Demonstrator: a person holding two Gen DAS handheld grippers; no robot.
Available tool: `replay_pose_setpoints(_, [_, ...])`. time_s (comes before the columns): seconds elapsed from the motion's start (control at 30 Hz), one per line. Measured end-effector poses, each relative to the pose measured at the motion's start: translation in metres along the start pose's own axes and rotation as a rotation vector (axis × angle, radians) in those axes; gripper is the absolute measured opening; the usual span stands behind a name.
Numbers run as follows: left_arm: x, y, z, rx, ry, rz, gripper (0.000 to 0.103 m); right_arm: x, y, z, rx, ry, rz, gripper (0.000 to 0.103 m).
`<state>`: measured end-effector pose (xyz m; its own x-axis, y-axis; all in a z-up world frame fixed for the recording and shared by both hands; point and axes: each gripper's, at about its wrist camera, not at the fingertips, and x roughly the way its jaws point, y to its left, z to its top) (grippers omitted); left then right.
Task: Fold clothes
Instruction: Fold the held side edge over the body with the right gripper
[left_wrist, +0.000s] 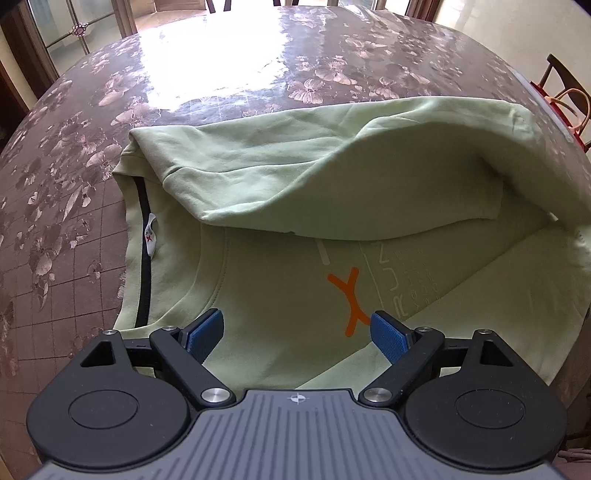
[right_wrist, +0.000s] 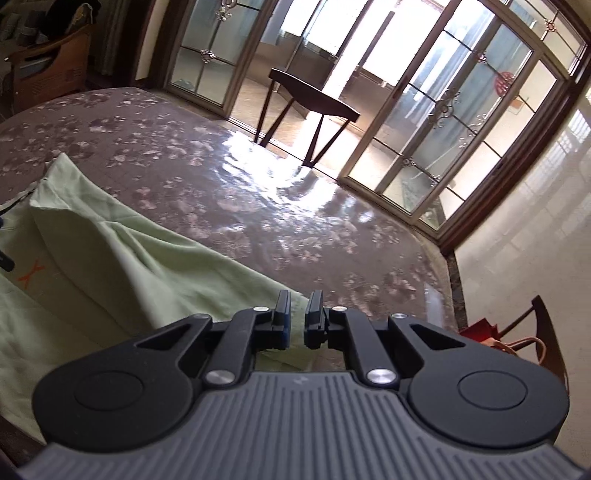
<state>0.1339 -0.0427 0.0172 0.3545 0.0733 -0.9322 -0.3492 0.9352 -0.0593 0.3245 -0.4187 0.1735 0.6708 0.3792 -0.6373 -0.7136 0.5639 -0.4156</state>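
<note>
A light green T-shirt (left_wrist: 280, 177) with an orange X print (left_wrist: 351, 295) lies on the floral table (left_wrist: 207, 74), collar to the left. Its far half is folded over toward me and arches up at the right. My left gripper (left_wrist: 297, 332) hovers open over the chest area, blue pads (left_wrist: 205, 334) wide apart and holding nothing. In the right wrist view the same T-shirt (right_wrist: 122, 258) rises in a ridge to my right gripper (right_wrist: 298, 310). Its fingers stand almost together at the cloth's edge, which seems pinched between them.
The round table (right_wrist: 280, 221) has a glossy flowered cover with strong window glare. A dark chair (right_wrist: 310, 99) stands beyond its far edge before glass doors. A red bag (right_wrist: 484, 332) sits on a chair at the right, beside the table edge.
</note>
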Motion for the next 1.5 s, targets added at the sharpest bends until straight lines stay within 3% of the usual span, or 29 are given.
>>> replay_pose_setpoints(0.23, [-0.002, 0.003, 0.002, -0.013, -0.012, 0.003, 0.090, 0.034, 0.002, -0.008, -0.036, 0.023, 0.070, 0.012])
replay_pose_setpoints(0.37, [-0.004, 0.011, 0.001, -0.032, -0.044, -0.011, 0.090, 0.047, 0.044, -0.031, -0.086, 0.011, 0.208, 0.044])
replay_pose_setpoints(0.43, [-0.007, 0.012, 0.000, -0.021, -0.080, -0.019, 0.090, 0.053, 0.064, -0.046, -0.095, 0.024, 0.255, 0.052])
replay_pose_setpoints(0.67, [-0.012, -0.001, 0.002, 0.133, -0.209, -0.009, 0.090, 0.075, 0.125, -0.100, -0.118, 0.089, 0.390, 0.053])
replay_pose_setpoints(0.8, [-0.010, -0.010, 0.005, 0.270, -0.294, 0.032, 0.090, 0.071, 0.140, -0.124, -0.154, 0.107, 0.369, 0.053])
replay_pose_setpoints(0.9, [-0.008, -0.012, 0.012, 0.299, -0.290, 0.070, 0.090, 0.073, 0.133, -0.133, -0.126, 0.107, 0.380, 0.053])
replay_pose_setpoints(1.0, [-0.010, -0.007, 0.019, 0.264, -0.299, 0.043, 0.090, 0.076, 0.124, -0.133, -0.074, 0.122, 0.375, 0.049])
replay_pose_setpoints(1.07, [-0.009, -0.006, 0.022, 0.262, -0.293, 0.037, 0.090, 0.076, 0.120, -0.130, -0.047, 0.136, 0.375, 0.017])
replay_pose_setpoints(1.13, [-0.006, -0.006, 0.026, 0.274, -0.277, 0.044, 0.090, 0.072, 0.114, -0.123, -0.029, 0.124, 0.368, 0.009])
replay_pose_setpoints(1.23, [-0.004, -0.007, 0.028, 0.310, -0.268, 0.021, 0.090, 0.064, 0.103, -0.112, -0.022, 0.076, 0.328, 0.005])
replay_pose_setpoints(1.5, [0.025, -0.013, 0.043, 0.418, -0.201, -0.050, 0.090, 0.059, 0.076, -0.085, -0.005, 0.017, 0.215, 0.004])
